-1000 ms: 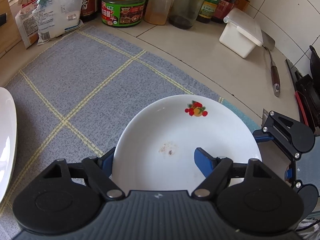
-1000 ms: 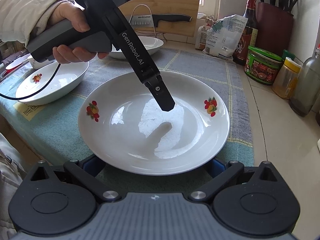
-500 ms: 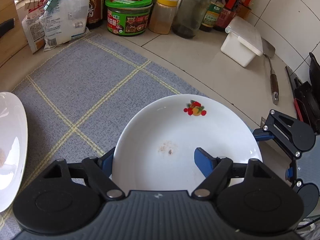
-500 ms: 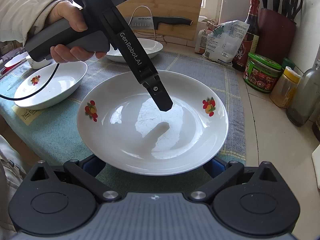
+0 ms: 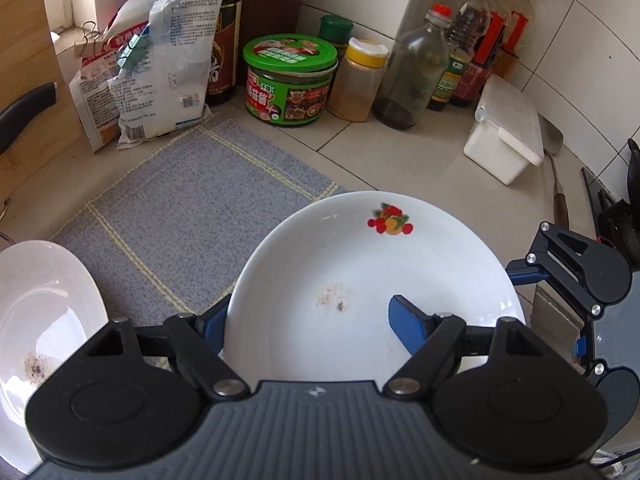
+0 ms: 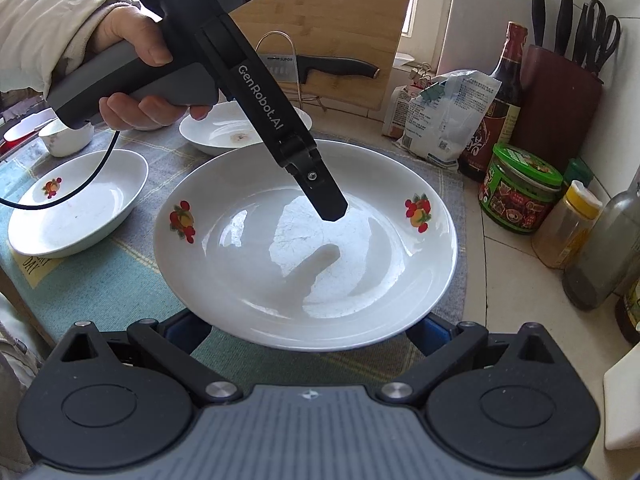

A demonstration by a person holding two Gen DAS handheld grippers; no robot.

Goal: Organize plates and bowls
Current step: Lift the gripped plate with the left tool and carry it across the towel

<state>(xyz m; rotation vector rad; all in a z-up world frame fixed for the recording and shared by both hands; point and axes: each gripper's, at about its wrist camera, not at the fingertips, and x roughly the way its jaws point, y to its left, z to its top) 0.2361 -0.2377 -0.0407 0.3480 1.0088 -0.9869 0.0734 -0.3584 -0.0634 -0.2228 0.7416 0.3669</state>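
Currently, plate (image 5: 360, 272): clamped at its rim by the left gripper (image 5: 308, 320).
Right gripper (image 6: 304, 332): fingers spread, apparently under the plate's edge.

Plate (image 5: 372, 280) lies directly ahead of the left gripper (image 5: 308, 322), one finger over it, one under; second plate (image 5: 44, 308) to its left; jar (image 5: 290, 80) and bottles (image 5: 412, 76) beyond.

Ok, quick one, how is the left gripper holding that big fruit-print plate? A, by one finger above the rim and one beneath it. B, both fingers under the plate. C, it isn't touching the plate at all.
A: the left gripper pinches the plate at its rim, one blue finger lying on the inner face and the other tucked below the edge.
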